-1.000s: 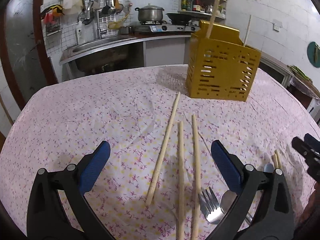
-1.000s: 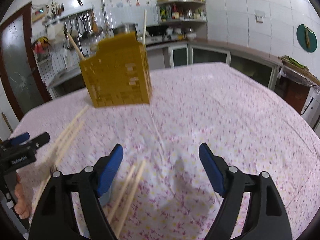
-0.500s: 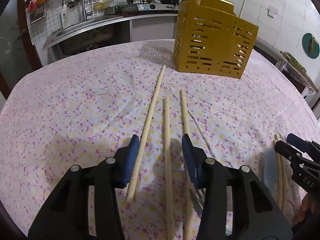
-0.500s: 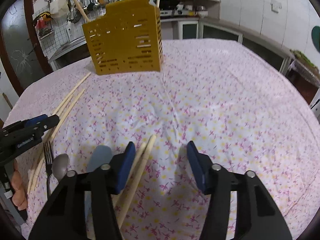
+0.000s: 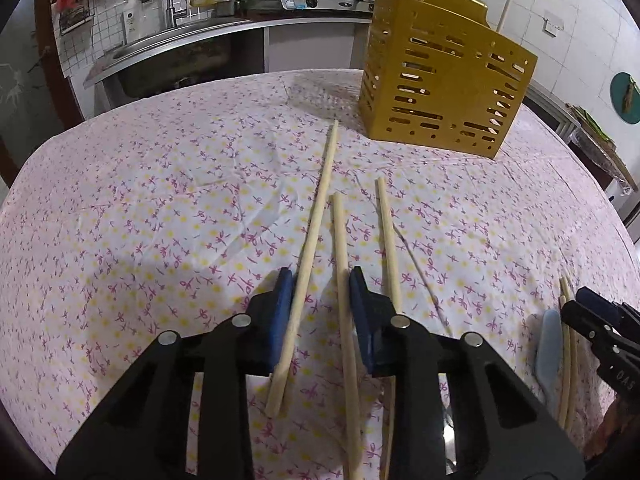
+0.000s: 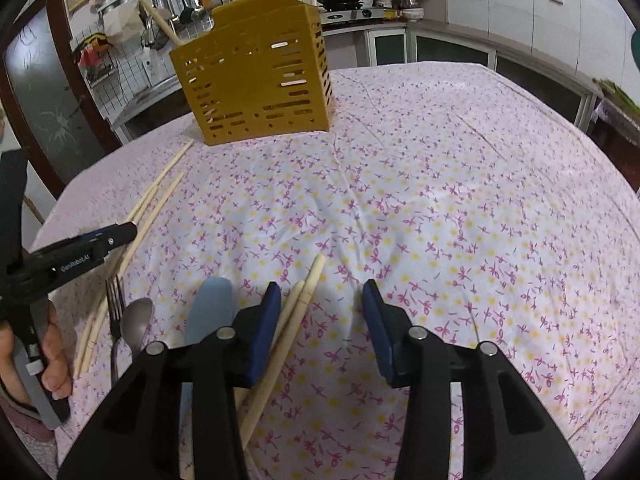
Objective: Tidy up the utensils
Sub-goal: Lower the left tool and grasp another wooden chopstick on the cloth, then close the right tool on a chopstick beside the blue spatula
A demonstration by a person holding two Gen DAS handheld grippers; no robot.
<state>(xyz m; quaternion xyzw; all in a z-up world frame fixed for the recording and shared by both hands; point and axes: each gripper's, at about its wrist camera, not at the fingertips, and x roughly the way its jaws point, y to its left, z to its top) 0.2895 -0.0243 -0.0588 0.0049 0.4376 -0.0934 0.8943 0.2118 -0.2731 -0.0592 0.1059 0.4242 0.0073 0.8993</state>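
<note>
Left gripper [image 5: 320, 280] narrowed from wide, now straddling two chopsticks [image 5: 316, 236] at lower centre, right gripper [image 6: 320, 294] likewise narrowed, part-open beside a chopstick pair [image 6: 294, 320], yellow caddy [image 5: 444, 80] upper right.

— What is the table [image 6: 460, 184] covered with?
— A white cloth printed with small pink and yellow flowers.

— What is laid on it?
— A slotted yellow utensil holder [image 5: 444, 92] is stood at the far side. Three long chopsticks [image 5: 318, 220] are laid before it, with a fork [image 6: 115, 300], a spoon [image 6: 137, 324], a pale blue spatula [image 6: 210, 312] and two more chopsticks [image 6: 298, 312] nearer.
</note>
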